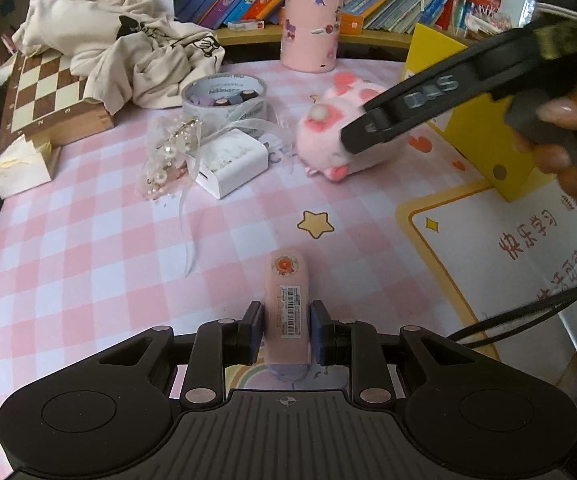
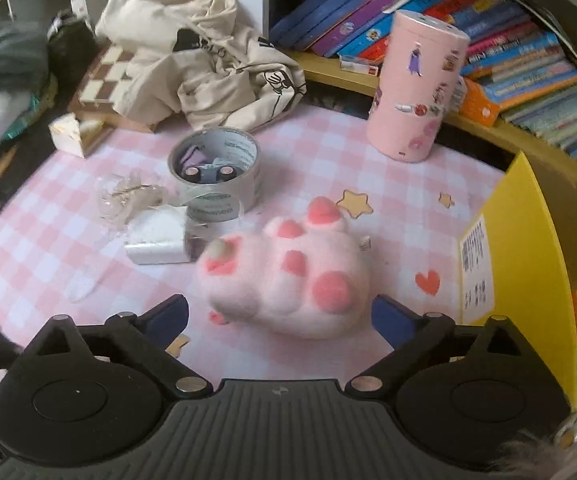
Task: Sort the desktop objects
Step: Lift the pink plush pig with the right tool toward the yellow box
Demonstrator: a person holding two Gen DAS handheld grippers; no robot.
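While the left wrist view shows the left tool (image 1: 286, 330) clamped on a pink case (image 1: 287, 304) above the checked surface (image 1: 88, 240), only the right wrist view shows the right tool (image 2: 280, 314) spread wide, its pads clear of the plush (image 2: 288, 276). That plush lies on the surface between and just beyond the pads, near the tape roll (image 2: 216, 164) and yellow box (image 2: 528, 240).

Fuzzy plush toy (image 2: 288, 276), glossy tape roll (image 2: 214, 168), matt cloth bag (image 2: 204, 60), wooden chessboard (image 1: 52, 92).
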